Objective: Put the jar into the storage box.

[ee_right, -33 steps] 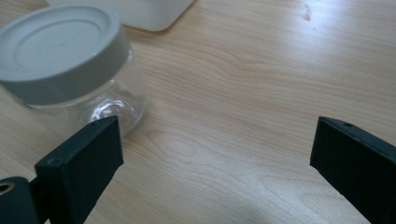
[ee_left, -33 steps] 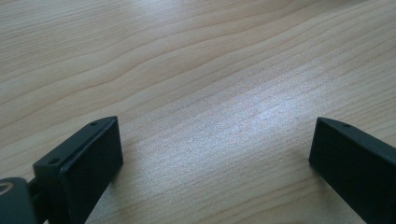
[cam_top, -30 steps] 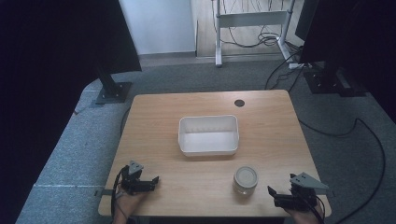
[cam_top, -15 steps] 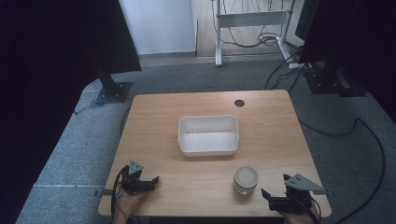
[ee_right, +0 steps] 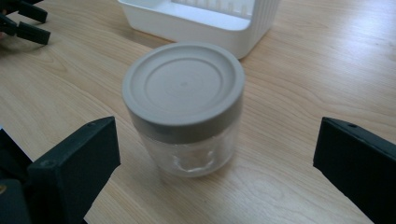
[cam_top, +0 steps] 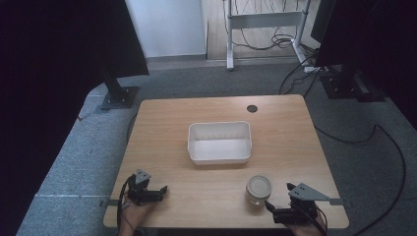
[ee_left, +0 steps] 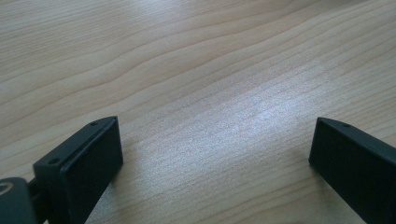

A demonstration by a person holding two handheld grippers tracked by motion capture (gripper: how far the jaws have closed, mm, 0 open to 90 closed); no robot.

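A clear glass jar with a grey screw lid stands upright near the table's front edge, right of centre. My right gripper lies just right of it, open, jaws pointing at it. In the right gripper view the jar stands a little ahead of the wide-apart jaws of the right gripper, which do not touch it. My left gripper rests at the front left, open. Bare wood lies between the jaws of the left gripper.
A white rectangular tub, empty, sits at the middle of the wooden table, behind the jar. A round cable hole is at the back. The tub rises right behind the jar; the left gripper shows far off.
My right gripper has slid left along the front edge, closer to the jar. The left gripper, jar and tub have stayed put.
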